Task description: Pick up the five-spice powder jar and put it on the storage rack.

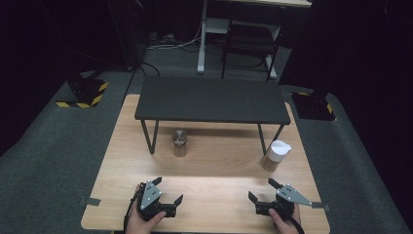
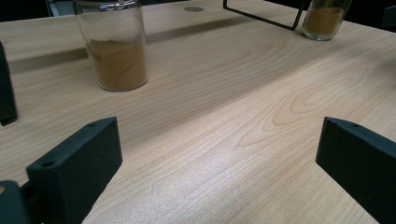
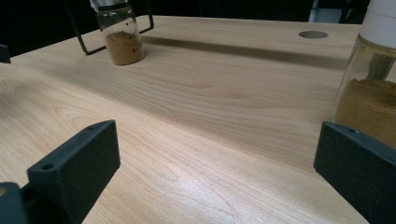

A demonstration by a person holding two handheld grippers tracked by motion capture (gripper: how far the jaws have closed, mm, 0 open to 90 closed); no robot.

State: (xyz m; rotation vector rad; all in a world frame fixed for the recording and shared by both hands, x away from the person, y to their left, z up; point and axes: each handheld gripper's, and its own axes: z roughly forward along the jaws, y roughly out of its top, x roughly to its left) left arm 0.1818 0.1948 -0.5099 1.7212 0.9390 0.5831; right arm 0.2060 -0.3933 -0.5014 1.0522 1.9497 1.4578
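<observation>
Two handheld grippers, left gripper and right gripper: black bodies, blocky black jaws (one screw hole near each tip), grey three-cornered top plates with dark screws, black cables trailing toward 6 o'clock.

High view looked forward and down over whole table. Gripper views sat low near tabletop, facing away from person. Shared both spice jars: metal-lidded, white-lidded.
</observation>
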